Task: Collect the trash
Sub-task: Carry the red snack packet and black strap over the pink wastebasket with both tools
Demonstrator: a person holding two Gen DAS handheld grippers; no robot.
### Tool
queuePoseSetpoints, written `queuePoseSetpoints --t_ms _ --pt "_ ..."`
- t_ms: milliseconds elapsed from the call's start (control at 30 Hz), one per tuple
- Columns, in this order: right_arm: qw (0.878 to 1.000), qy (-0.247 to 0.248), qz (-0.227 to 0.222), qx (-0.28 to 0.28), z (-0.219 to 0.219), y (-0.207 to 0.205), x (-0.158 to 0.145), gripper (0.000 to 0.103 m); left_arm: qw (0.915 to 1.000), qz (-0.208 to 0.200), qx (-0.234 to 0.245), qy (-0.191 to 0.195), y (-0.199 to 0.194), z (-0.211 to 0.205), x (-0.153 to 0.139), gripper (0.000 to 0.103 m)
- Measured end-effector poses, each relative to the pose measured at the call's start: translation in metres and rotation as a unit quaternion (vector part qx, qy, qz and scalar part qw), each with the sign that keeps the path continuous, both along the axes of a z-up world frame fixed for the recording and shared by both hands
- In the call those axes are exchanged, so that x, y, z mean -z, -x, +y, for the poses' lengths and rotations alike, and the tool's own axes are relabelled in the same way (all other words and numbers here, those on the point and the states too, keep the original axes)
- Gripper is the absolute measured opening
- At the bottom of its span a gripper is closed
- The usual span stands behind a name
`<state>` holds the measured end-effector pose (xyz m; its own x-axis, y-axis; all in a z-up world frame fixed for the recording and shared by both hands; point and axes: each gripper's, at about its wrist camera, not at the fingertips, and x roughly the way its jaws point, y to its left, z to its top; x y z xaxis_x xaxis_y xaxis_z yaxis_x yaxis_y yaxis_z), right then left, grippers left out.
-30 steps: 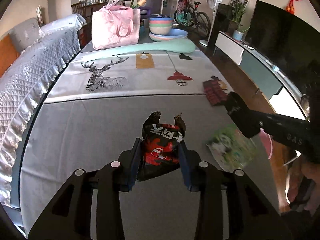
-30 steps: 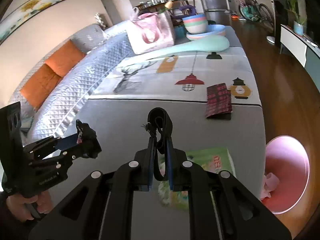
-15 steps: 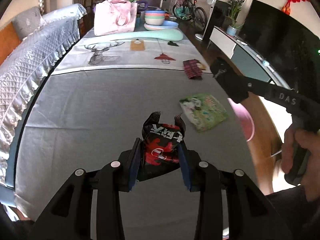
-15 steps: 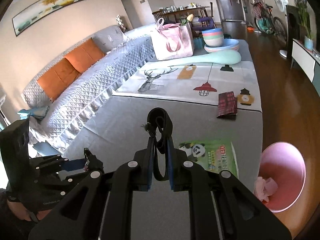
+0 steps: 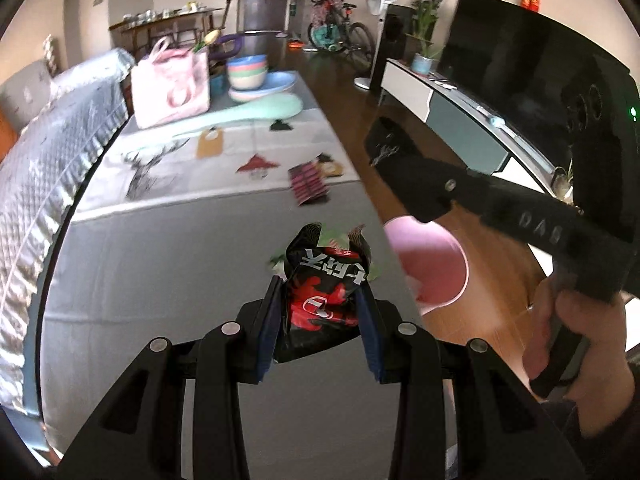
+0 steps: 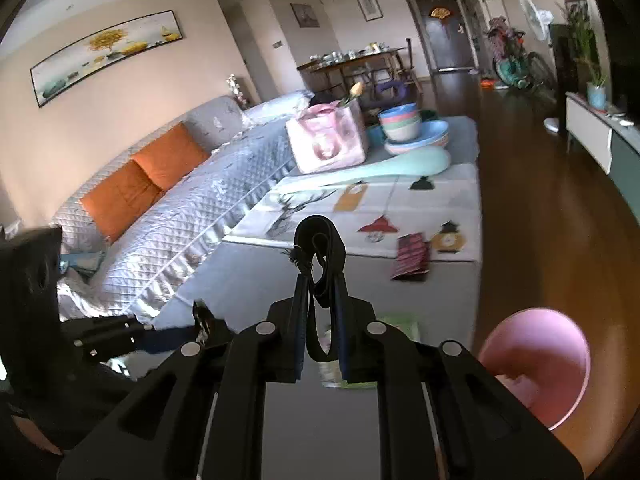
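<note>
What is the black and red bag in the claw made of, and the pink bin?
The snack wrapper in the left gripper looks like thin glossy plastic film: it is crinkled, printed, with a torn jagged top. The pink bin on the floor looks like smooth, matte moulded plastic, with an even colour and a rounded rim, though that is a guess.

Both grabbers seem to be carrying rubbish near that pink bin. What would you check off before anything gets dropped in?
1. Left gripper jaws clamped on the black-and-red snack wrapper: ok.
2. Right gripper jaws clamped on the black strap loop: ok.
3. Pink bin upright, mouth open: ok; pale scraps already lie inside.
4. Either gripper over the bin mouth: not ok; both show the bin off to their right.
5. Grippers apart from each other: ok in both views.
6. Trash left on the grey mat: not ok; green packet and dark red packet remain.
</note>
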<state>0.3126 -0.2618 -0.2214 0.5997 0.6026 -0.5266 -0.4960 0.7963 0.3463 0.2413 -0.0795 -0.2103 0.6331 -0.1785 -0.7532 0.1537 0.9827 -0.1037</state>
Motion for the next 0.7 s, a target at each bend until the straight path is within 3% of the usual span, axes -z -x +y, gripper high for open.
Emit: queuePoseSetpoints --t_ms 267,500,600,700 --pt "0.998 -0.029 -0.012 0.047 -0.066 -0.001 -0.010 0.013 0.9991 -0.018 0.033 -0.023 -0.038 -0.060 -0.021 0.036" --pt "0.994 -0.053 -0.010 0.096 -0.120 0.000 -0.009 0.013 0.9946 -0.034 0.074 -0.063 -0.058 -0.119 -0.025 0.036" --pt "0.992 -0.052 -0.003 0.110 -0.134 -0.002 -0.006 0.013 0.9890 -0.061 0.090 -0.101 -0.059 -0.144 -0.026 0.036" --pt "0.991 -0.047 0.000 0.122 -0.145 -0.001 -0.002 0.013 0.9872 -0.064 0.107 -0.100 -0.063 -0.163 -0.024 0.036"
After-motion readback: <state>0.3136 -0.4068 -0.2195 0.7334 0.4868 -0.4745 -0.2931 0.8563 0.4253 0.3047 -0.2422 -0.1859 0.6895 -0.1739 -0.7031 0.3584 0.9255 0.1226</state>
